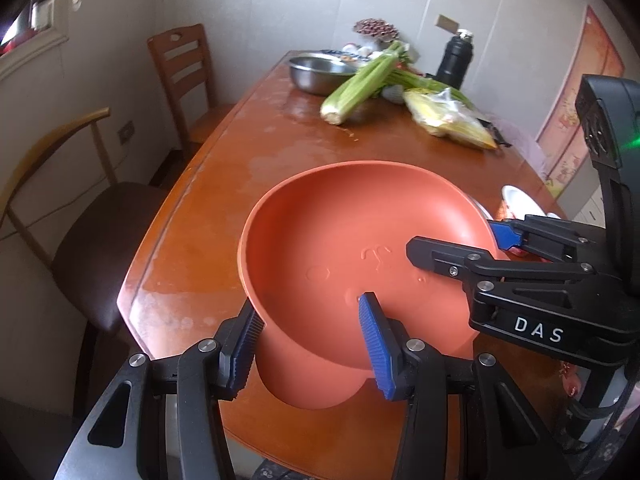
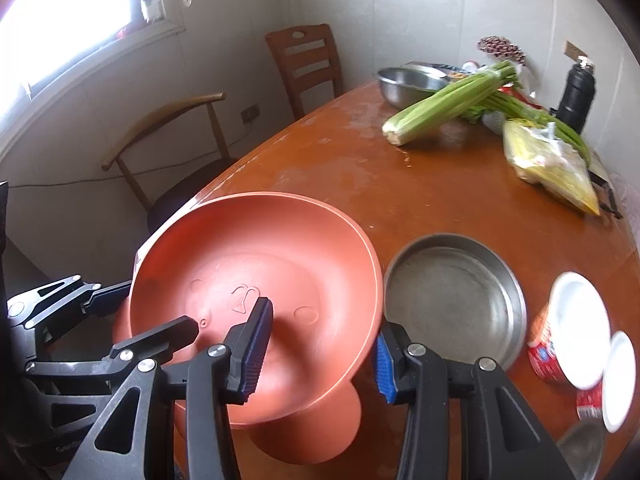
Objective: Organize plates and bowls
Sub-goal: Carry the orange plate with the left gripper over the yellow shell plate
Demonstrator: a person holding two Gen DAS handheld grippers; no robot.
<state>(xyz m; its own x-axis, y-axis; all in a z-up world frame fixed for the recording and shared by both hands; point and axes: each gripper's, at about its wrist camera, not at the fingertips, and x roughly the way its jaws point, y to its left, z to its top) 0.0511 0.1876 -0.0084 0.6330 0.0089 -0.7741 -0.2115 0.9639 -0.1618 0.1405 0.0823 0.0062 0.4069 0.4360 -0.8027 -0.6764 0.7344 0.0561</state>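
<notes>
A large orange plastic bowl is held tilted above the near end of the wooden table. My left gripper straddles its near wall, one finger inside and one outside. My right gripper straddles its right rim the same way. In the right wrist view the bowl fills the lower left, with my right gripper over its rim and my left gripper at its left side. A shallow steel pan lies on the table just right of the bowl.
Two white-lidded red cups lie on their sides at the right. Celery, a steel bowl, a bag of yellow food and a black flask sit at the far end. Two chairs stand along the left side.
</notes>
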